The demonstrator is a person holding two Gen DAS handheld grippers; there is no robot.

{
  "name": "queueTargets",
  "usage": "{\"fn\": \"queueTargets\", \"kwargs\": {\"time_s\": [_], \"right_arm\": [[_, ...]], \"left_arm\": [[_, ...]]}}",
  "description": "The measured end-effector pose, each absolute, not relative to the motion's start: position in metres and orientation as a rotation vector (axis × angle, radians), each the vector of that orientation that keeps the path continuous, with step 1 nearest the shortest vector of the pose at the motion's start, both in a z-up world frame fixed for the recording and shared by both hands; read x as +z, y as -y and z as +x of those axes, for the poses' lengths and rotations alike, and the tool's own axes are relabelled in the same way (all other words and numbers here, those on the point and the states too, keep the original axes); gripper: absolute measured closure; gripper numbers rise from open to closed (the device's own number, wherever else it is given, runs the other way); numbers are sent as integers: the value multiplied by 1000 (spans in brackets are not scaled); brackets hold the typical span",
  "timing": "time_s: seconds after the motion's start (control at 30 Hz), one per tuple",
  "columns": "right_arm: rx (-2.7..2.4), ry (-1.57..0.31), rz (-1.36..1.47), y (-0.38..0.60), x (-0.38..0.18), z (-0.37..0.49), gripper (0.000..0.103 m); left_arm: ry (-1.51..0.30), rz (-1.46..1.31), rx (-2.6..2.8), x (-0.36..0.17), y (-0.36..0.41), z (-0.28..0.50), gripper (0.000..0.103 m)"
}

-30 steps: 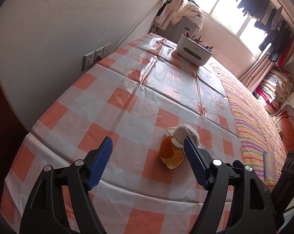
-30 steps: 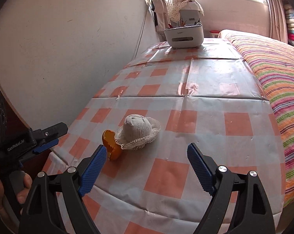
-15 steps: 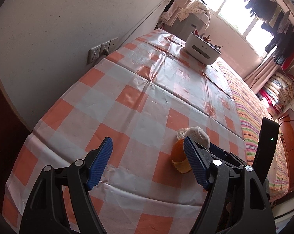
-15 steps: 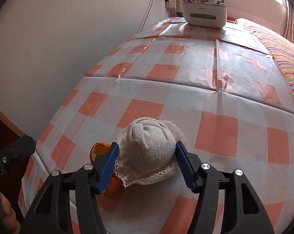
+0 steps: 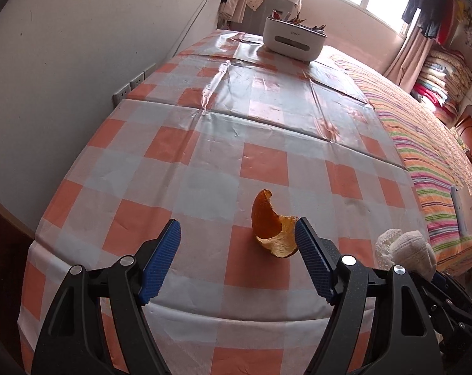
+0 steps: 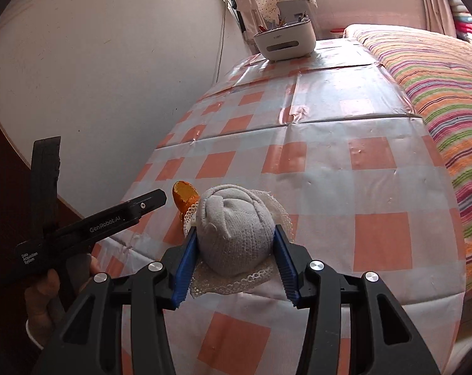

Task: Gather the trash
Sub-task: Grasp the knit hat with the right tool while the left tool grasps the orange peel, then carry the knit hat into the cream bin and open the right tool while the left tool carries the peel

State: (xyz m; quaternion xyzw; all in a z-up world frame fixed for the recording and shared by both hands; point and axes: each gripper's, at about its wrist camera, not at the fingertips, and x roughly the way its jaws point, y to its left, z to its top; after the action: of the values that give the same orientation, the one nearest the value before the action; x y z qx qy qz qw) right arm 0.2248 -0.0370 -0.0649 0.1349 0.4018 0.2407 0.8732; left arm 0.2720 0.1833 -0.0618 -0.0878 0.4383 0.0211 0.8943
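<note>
the right gripper (image 6: 234,257), at lower centre of its view, has just been closing its jaws and now pinches the white lace cap (image 6: 236,234); the orange peel (image 5: 272,231) lies on the table (image 5: 204,143) beside the left gripper (image 5: 237,264), jaws spread, not yet gripped; nothing looks binned so far; the white bin (image 5: 293,39) at upper centre holds colourful scraps.
</note>
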Motion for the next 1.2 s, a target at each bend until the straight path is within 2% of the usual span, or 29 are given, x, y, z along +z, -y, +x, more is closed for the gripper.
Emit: {"fn": "queueTargets", "kwargs": {"time_s": [0.43, 0.5, 0.6, 0.67, 0.73, 0.97, 1.2], "right_arm": [[489, -807, 348, 62, -69, 189, 57], [488, -797, 344, 63, -67, 186, 57], [492, -777, 344, 66, -64, 183, 57], [494, -770, 353, 68, -63, 181, 57], [491, -762, 353, 70, -62, 179, 57], [482, -748, 368, 76, -59, 175, 57], [474, -731, 361, 80, -56, 173, 57]], "left_arm": [[-964, -57, 14, -86, -150, 296, 29], [-966, -58, 18, -88, -148, 299, 33], [-991, -79, 8, -94, -150, 302, 51], [-995, -83, 13, -97, -150, 304, 66], [-992, -61, 26, -98, -150, 303, 73], [-968, -57, 26, -97, -152, 298, 82], [-935, -58, 18, -90, -149, 288, 85]]}}
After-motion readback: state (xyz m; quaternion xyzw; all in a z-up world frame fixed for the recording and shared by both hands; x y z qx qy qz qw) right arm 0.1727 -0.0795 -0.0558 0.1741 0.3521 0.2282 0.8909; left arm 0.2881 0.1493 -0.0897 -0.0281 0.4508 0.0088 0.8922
